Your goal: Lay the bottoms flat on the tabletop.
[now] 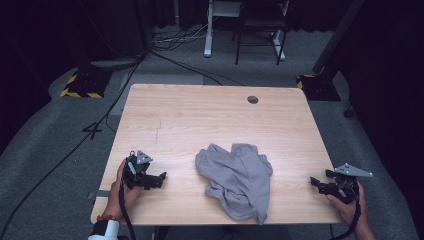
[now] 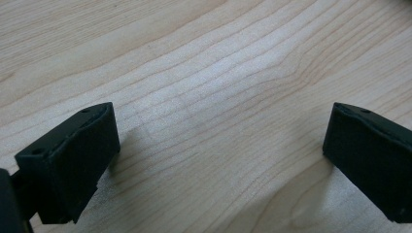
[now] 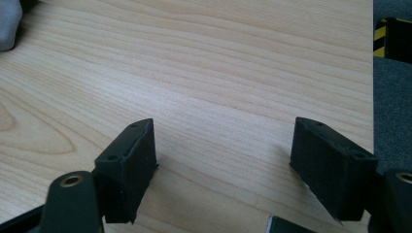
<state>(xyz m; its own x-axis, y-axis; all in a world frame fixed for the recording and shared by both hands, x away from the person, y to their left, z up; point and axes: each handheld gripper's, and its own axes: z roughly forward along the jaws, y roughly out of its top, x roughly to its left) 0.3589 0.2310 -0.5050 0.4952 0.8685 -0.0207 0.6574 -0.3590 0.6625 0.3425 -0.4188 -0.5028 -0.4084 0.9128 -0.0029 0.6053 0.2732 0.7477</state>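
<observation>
On the table (image 1: pixel 200 115), crumpled grey cloth (image 1: pixel 237 180) lies between gaping left tongs (image 1: pixel 161 177) and right tongs (image 1: pixel 316 182).

Grey carpet floor (image 1: pixel 45 150), black cables (image 1: pixel 60 160), dark curtains, white desk leg (image 1: pixel 208 35) behind.

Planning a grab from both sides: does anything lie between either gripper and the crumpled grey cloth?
Nothing visible does. Bare wooden table lies between the left gripper and the grey cloth, and likewise between the cloth and the right gripper. Both grippers are open.
</observation>
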